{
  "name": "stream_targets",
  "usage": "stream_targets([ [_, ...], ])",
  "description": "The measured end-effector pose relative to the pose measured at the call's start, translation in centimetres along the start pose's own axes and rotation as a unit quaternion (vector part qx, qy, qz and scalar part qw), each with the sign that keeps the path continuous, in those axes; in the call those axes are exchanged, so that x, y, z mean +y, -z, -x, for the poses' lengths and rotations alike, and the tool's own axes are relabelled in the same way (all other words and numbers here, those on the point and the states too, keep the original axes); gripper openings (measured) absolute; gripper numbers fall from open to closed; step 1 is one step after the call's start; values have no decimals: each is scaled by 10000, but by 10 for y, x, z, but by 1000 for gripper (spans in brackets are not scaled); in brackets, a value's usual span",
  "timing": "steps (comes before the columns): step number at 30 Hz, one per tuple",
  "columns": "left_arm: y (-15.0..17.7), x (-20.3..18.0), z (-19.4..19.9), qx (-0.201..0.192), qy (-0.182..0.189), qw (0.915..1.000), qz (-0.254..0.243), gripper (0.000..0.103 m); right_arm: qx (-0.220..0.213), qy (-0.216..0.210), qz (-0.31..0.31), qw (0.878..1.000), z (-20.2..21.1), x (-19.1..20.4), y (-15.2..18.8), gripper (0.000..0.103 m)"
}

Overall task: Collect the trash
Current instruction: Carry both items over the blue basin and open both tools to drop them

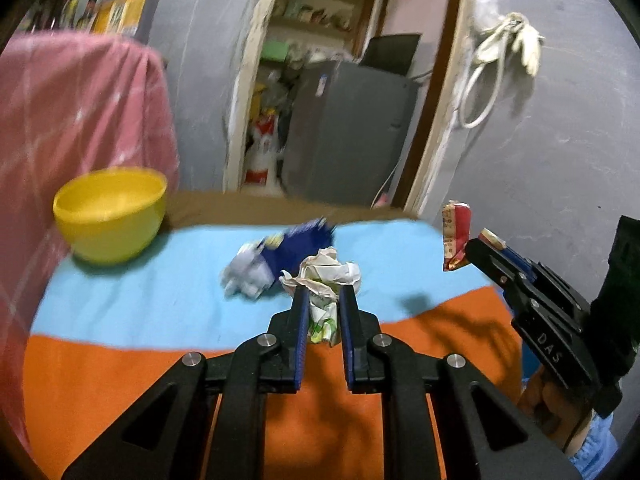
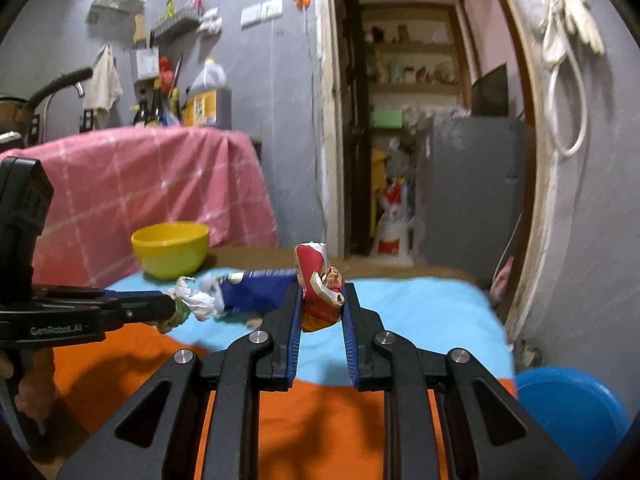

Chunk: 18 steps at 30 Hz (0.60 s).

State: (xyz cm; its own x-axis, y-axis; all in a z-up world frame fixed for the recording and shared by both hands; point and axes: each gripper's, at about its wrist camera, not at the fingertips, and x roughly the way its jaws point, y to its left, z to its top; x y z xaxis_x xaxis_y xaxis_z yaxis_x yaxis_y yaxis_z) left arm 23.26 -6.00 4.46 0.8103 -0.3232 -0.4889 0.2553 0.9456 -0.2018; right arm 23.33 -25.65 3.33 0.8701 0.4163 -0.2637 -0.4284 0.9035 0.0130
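Though crumpled, wrapper (red) between tongs

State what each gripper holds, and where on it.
Left gripper pinches the crumpled paper ball at its lower end; right gripper clamps the red wrapper around its middle.

Table draped in orange and light-blue cloth, yellow bowl at far-left corner, blue wrapper mid-cloth

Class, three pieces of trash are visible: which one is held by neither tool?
The blue wrapper, lying on the cloth; the white paper wad and red wrapper are each gripped.
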Motion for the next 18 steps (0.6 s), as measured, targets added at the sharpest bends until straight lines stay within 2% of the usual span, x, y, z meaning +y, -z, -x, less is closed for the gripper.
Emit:
stream_targets([
  [4,-19,-24,5,-405,210,9988,-149,12,-494,271,2,9984,23,-9,-7,17],
  [9,-39,-55,4,-734,571,9953,-275,12,-1149,809,-125,9900,53,-29,-16,17],
  [13,-52,-82,-11,-745,971,9918,-356,12,-1478,1300,-301,9800,73,-49,-19,17],
  [18,-55,-116,-34,-586,1425,9873,-384,12,-1459,1896,-530,9695,89,-79,-16,18],
])
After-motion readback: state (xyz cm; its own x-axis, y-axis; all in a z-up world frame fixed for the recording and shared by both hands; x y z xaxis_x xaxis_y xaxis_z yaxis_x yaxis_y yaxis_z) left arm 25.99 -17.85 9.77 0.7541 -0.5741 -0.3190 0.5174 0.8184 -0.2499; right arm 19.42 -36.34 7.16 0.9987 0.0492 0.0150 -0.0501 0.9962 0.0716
